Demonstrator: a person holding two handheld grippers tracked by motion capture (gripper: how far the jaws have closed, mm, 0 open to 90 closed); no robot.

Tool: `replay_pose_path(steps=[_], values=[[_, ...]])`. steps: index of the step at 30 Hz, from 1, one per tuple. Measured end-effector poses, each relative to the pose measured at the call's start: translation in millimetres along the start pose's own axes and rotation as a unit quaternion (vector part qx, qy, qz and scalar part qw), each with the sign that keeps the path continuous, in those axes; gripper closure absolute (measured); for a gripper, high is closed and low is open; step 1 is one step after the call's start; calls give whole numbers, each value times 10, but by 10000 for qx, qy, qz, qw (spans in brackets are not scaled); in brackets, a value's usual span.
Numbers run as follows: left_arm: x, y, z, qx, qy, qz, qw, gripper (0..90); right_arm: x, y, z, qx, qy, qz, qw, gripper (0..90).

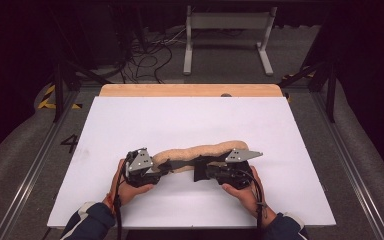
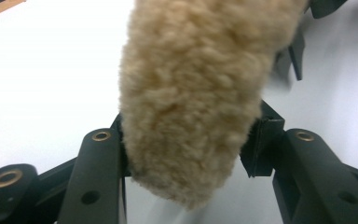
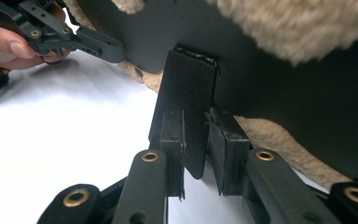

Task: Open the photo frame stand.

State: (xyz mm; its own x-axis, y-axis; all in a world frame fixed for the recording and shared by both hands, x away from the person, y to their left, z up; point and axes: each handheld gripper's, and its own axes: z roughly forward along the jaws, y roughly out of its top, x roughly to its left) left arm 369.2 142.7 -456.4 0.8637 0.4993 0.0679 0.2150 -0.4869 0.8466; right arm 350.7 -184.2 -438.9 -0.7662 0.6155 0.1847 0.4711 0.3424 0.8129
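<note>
A long tan fleece pad (image 1: 205, 150) with a black backing (image 3: 284, 93) lies across the near middle of the white board (image 1: 190, 120). My left gripper (image 1: 166, 165) holds its left end: in the left gripper view the fleece (image 2: 191, 93) sits squeezed between both pads of the left gripper (image 2: 189, 144). My right gripper (image 1: 199, 169) comes in from the right along the pad's near side. Its pads close on a black strap tab (image 3: 189, 93) that hangs from the backing, at the right gripper (image 3: 198, 144). The left gripper's jaw (image 3: 74, 39) and a hand (image 3: 4, 46) show beyond.
The white board lies on a wooden table whose far edge (image 1: 190, 90) shows. Metal rails (image 1: 350, 165) run along both sides. A white frame stand (image 1: 227, 30) and loose cables (image 1: 145, 55) are on the floor behind the table.
</note>
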Motion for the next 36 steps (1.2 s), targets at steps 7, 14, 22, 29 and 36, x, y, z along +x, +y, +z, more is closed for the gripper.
replay_pose_path(steps=[7,14,22,29,36], values=[[-6,-6,-23,-13,-102,20,9999,535,52,-18,-72,25,-65,-175,9998,768],[-13,-16,-48,-40,-228,10,9997,537,94,-27,-175,-35,-135,-330,9994,775],[-10,-23,-75,-40,-219,-18,9998,537,100,-42,-319,-116,-254,-456,9986,775],[-1,-42,-134,-95,-247,-94,9996,536,51,-99,-441,-156,-367,-410,9984,766],[-2,-55,-236,-132,-169,-69,9997,519,-1,-157,-534,-165,-480,-348,9981,758]])
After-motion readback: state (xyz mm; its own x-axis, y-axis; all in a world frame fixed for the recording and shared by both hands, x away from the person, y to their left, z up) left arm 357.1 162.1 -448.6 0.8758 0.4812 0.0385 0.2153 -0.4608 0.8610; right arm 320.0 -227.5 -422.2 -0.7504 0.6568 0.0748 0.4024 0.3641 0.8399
